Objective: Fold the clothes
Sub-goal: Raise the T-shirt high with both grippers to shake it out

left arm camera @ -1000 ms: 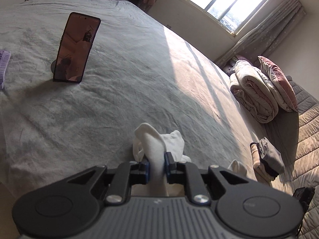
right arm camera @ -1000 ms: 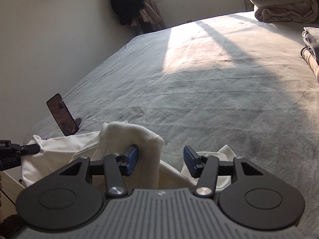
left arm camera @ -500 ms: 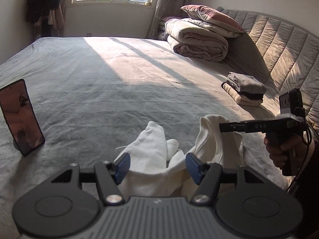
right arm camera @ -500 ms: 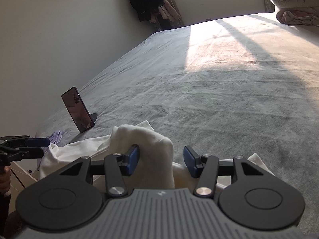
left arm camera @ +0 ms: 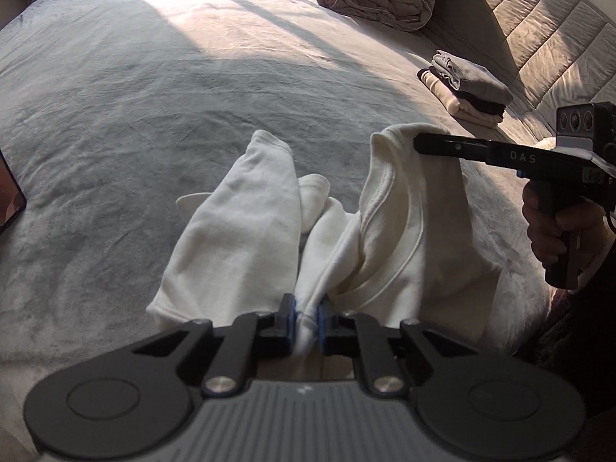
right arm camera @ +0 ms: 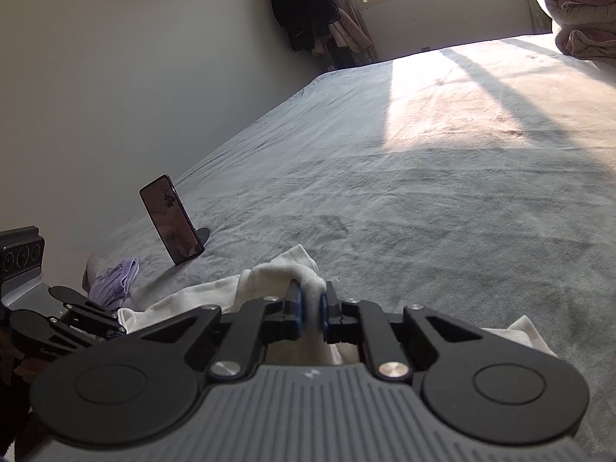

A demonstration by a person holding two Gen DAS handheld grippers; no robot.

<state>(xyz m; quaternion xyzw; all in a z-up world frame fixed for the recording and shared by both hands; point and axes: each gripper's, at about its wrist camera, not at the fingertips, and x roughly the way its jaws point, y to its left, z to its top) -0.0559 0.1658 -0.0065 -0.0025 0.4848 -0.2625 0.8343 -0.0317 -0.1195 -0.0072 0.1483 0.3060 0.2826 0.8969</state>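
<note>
On the grey bed (left arm camera: 161, 88) sits the white garment (left arm camera: 238, 231), bunched up near its edge (sleeves flopped out). Left tool (left arm camera: 307, 321) is closing, pinching a fold; right tool (right arm camera: 312, 312) is also closing on its collar.

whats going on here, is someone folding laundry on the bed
Yes. A person holds a two-finger gripper in each hand over a white garment bunched on the grey bed. The left gripper is closing on a fold of it near the bed's edge, and the right gripper is closing on another bunch of the same cloth. A folded stack sits by the headboard, and a phone stands propped on the bed.
</note>
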